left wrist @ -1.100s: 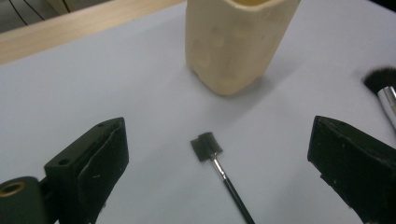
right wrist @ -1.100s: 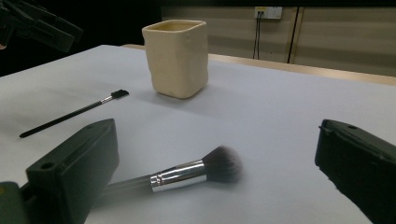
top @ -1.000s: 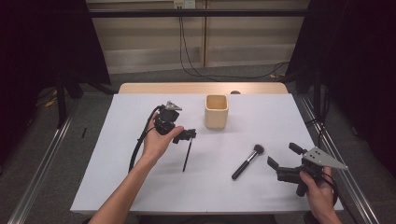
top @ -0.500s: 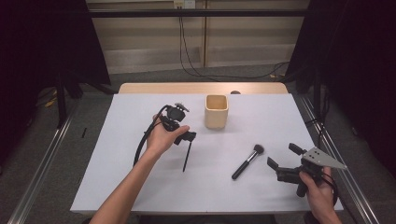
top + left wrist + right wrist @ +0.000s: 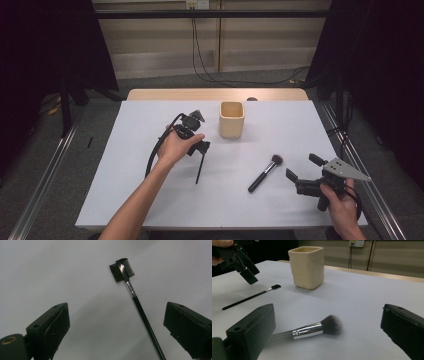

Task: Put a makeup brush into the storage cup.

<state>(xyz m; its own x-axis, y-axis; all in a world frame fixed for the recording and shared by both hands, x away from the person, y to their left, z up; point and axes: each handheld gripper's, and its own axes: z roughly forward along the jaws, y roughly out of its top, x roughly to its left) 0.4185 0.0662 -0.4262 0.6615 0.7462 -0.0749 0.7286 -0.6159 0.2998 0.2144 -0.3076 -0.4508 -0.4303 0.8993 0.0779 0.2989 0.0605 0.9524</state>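
Observation:
A thin black comb brush point(image 5: 200, 166) lies on the white table point(image 5: 125, 200), left of centre. My left gripper point(image 5: 202, 148) hangs open just above its far end, and the brush's shaft point(image 5: 140, 307) runs between the wide-apart jaws, with the comb head point(image 5: 121, 268) beyond them. A black powder brush point(image 5: 265, 173) with a silver ferrule lies right of centre. My right gripper point(image 5: 301, 166) rests open near the table's right front, and the powder brush point(image 5: 312, 330) lies just ahead of its jaws. The left gripper point(image 5: 244, 267) also shows far off in the right gripper view.
A beige square cup point(image 5: 232, 119) stands upright at the back middle of the table, also seen as the cup point(image 5: 308, 266) beyond the powder brush. A black cable point(image 5: 152, 155) loops from the left gripper. Metal rails run along both sides of the table.
My left gripper has shifted slightly right and forward over the thin brush's end. The right gripper and both brushes have not moved.

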